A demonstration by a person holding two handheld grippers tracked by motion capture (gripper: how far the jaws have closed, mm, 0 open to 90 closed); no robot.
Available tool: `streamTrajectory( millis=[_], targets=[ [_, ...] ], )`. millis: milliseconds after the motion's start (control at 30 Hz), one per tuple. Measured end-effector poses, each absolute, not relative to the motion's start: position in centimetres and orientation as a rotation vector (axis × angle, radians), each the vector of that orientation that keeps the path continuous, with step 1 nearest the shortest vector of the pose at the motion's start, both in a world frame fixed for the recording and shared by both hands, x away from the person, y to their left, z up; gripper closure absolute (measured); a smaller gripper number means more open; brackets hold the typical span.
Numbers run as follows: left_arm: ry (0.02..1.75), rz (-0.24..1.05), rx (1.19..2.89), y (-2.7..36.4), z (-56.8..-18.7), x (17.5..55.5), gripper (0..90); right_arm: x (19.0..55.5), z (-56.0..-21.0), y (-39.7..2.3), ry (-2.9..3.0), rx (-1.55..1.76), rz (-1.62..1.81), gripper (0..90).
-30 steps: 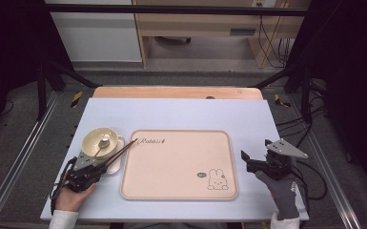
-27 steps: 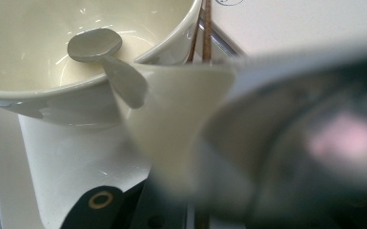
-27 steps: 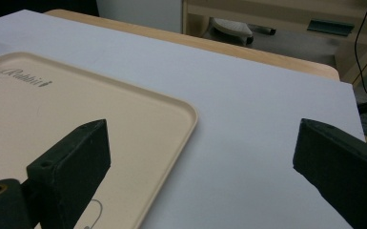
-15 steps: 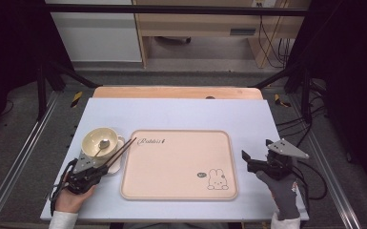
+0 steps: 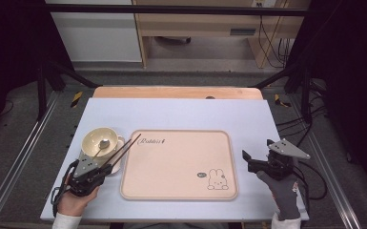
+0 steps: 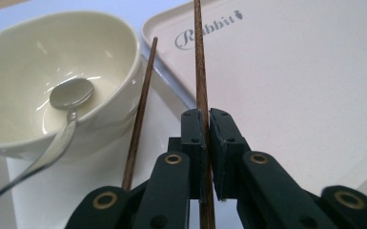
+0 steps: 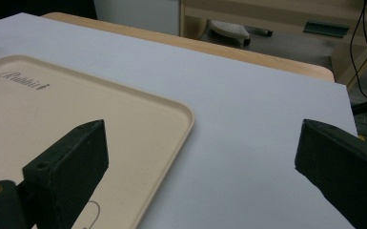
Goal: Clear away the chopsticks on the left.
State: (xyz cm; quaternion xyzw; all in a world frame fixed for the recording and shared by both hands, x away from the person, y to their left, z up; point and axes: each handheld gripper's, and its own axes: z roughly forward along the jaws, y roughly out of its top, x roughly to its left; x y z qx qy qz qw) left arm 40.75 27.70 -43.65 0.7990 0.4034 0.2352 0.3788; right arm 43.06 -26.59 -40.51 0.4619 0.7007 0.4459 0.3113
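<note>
Lifted slightly since a second ago: left hand-held gripper and the chopstick it has clenched between its jaws, tip now reaching over the near-left corner of the tray. Second chopstick lies loose just beside the first, outside the jaws, running along the bowl's flank. Bowl (cream, glossy) sits on the counter just left of the tray, unmoved; a metal spoon rests inside it, handle leaning out over the rim toward the person.

Writing on the tray: "Rabbit" in script at the upper-left corner, a small dark mark after it. Lower right carries a line-drawn rabbit and a small dark oval label, too small to read.

Right hand-held gripper has stayed put by the tray's right edge, low over the counter, jaws spread wide with nothing between them.
</note>
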Motion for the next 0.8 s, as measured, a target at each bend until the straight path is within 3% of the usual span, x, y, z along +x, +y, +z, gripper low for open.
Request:
streamTrajectory(
  millis=[233, 800],
  targets=[
    [1.022, 0.62, 2.033, 24.7, -43.0, 40.4, 84.9, 43.0, -40.5, -26.6, 1.847, 1.218, 1.178, 3.5],
    [1.066, 0.656, 1.916, 21.8, -41.6, 39.8, 84.9, 43.3, -40.9, -26.2, 1.864, 1.223, 1.162, 3.4]
  ],
)
